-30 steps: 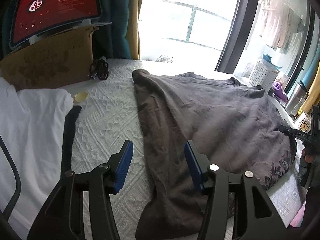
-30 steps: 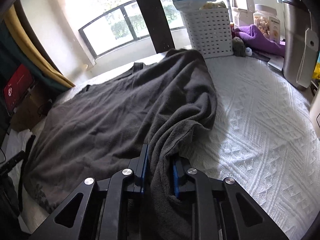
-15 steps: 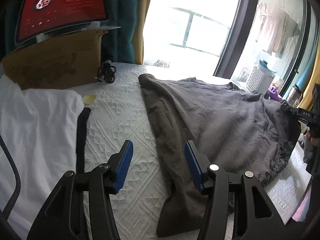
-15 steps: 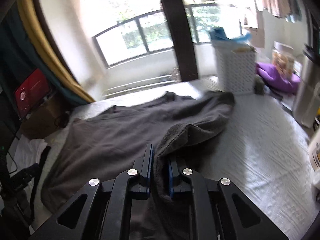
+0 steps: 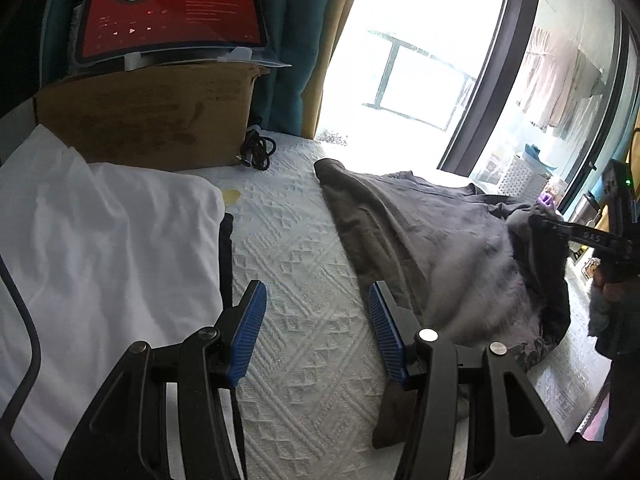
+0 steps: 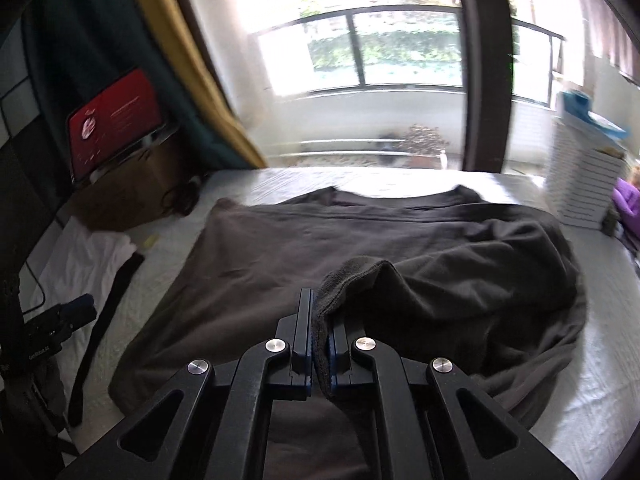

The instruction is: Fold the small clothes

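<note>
A dark grey shirt point(image 6: 320, 248) lies spread on the white textured bedspread point(image 5: 304, 264). My right gripper point(image 6: 320, 312) is shut on the shirt's right hem and holds that edge lifted over the middle of the cloth. In the left wrist view the same shirt point(image 5: 440, 248) lies to the right, with the right gripper point(image 5: 568, 232) pinching its raised edge at the far right. My left gripper point(image 5: 316, 308) hangs open over bare bedspread, just left of the shirt's near corner, with nothing between its blue pads point(image 5: 250, 320).
A folded white garment point(image 5: 100, 240) with a black strap point(image 5: 226, 256) beside it lies at the left. Behind it stand a cardboard box point(image 5: 152, 120) with a red-screened tablet point(image 5: 172, 8) and a coiled cable point(image 5: 258, 152). A white basket point(image 6: 584, 184) stands far right by the window.
My right gripper has closed fully on the hem and carried it up and left across the shirt. The left gripper has drifted left off the cloth onto bare bedspread, still open.
</note>
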`<action>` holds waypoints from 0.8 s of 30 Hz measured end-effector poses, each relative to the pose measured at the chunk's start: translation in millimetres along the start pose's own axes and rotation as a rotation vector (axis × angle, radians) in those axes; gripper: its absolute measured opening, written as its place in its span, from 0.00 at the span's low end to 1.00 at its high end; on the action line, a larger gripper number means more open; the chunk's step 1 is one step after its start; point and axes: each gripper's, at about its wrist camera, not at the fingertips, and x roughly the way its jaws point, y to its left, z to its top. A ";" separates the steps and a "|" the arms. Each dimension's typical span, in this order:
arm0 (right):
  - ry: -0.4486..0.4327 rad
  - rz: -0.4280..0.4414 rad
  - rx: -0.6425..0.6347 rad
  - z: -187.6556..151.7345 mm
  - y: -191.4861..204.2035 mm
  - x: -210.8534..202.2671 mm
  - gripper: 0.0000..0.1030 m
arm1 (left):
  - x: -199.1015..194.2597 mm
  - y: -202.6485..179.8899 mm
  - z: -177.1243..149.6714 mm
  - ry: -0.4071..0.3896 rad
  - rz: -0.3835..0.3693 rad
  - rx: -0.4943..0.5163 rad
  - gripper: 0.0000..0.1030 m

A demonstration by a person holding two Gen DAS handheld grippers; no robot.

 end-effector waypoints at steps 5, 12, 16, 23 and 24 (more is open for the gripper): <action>0.051 0.042 -0.068 0.9 41.4 27.0 0.05 | -3.2 3.5 -1.2 -0.003 -0.027 -0.003 0.52; 0.145 0.037 -0.129 -14.0 71.3 64.9 0.05 | -6.8 3.0 -0.6 -0.004 -0.041 0.022 0.52; 0.162 0.002 -0.202 -20.8 88.0 72.0 0.05 | -7.8 6.7 0.8 -0.008 -0.029 0.013 0.52; 0.132 0.093 -0.279 -17.0 123.1 70.0 0.05 | -16.4 8.6 1.5 -0.023 -0.008 0.002 0.52; 0.128 0.110 -0.286 -15.3 128.9 70.5 0.05 | -18.1 8.8 1.4 -0.024 -0.005 0.001 0.52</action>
